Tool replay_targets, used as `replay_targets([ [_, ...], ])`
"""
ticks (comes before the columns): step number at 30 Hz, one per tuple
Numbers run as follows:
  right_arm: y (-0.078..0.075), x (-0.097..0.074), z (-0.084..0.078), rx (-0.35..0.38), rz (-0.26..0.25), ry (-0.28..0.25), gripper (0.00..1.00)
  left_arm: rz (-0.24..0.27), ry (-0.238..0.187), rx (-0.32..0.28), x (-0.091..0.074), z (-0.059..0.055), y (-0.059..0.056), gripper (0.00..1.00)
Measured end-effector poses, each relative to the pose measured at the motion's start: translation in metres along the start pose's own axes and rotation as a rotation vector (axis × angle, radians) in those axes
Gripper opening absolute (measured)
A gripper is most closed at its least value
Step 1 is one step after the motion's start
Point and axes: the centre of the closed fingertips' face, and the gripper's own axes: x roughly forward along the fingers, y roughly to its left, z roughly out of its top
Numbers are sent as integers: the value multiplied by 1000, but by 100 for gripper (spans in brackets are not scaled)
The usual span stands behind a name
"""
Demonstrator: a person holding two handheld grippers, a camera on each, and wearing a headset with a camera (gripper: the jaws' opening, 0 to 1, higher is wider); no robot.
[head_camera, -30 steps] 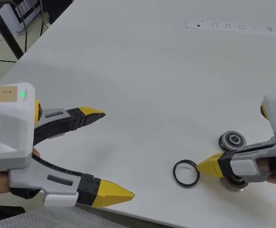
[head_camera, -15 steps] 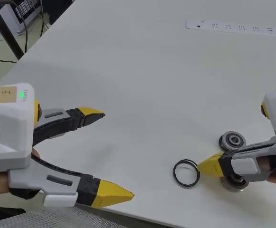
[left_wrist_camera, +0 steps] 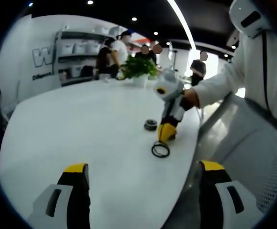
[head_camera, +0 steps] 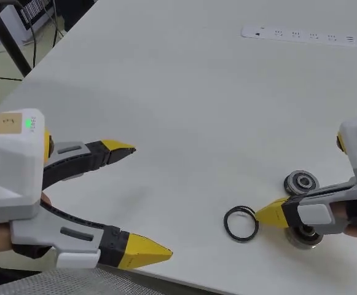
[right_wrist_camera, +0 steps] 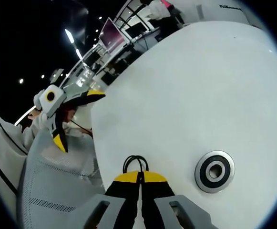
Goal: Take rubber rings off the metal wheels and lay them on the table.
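The left gripper (head_camera: 150,200) hovers over the white table's (head_camera: 184,92) near-left edge, its 2 yellow-tipped jaws spread wide and holding nothing. To the right, a black rubber ring (head_camera: 240,224) lies flat on the table. The right gripper (head_camera: 258,214) has its jaws pressed together, tips at the ring's right edge. Just beyond it, 1 metal wheel (head_camera: 300,182) lies flat, apart from the ring. A 2nd wheel (head_camera: 305,235) peeks out beneath the right gripper. A power strip (head_camera: 304,35) lies at the far right.
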Motion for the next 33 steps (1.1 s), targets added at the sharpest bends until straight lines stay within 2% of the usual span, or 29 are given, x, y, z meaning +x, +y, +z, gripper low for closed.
replay_targets([
  [6, -2, 0, 1, -17, -12, -1, 0, -3, 2, 0, 1, 0, -1, 96],
  [15, 0, 2, 2, -23, 0, -9, 3, 2, 6, 2, -1, 0, 0, 96],
  [21, 3, 3, 0, -51, 5, 7, 5, 4, 3, 7, -2, 2, -1, 96],
  [27, 8, 4, -2, -113, -4, 29, 10, 8, 1, 10, -2, 2, -1, 96],
  [33, 5, 2, -1, -129, -17, 30, 13, 10, 1, 12, -3, 2, -2, 96],
])
